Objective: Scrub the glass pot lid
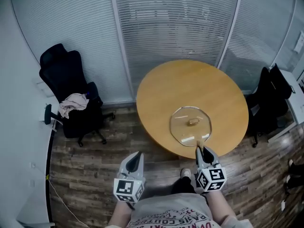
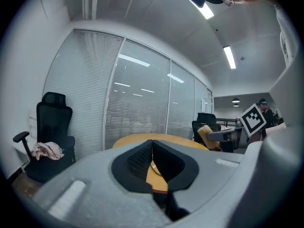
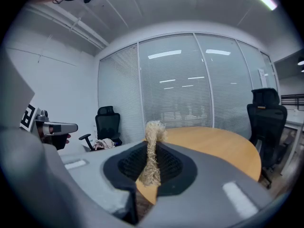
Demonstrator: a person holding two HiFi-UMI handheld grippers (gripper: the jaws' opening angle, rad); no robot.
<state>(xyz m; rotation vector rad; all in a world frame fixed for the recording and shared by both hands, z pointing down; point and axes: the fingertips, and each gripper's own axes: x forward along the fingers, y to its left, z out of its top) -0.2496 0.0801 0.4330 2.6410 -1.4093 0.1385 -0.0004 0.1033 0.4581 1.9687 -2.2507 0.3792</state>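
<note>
The glass pot lid lies flat near the front edge of the round wooden table, its knob pointing up. My right gripper hovers at the table's near edge, just short of the lid. It is shut on a tan fibrous scrubber that sticks up past the jaw tips; the scrubber shows in the head view too. My left gripper hangs over the floor to the left of the table, shut with nothing in it. In the left gripper view its jaws meet at the tips.
A black office chair with a pink cloth on its seat stands at the left. Another black chair stands at the right of the table. Glass walls with blinds close off the back. The floor is wood planks.
</note>
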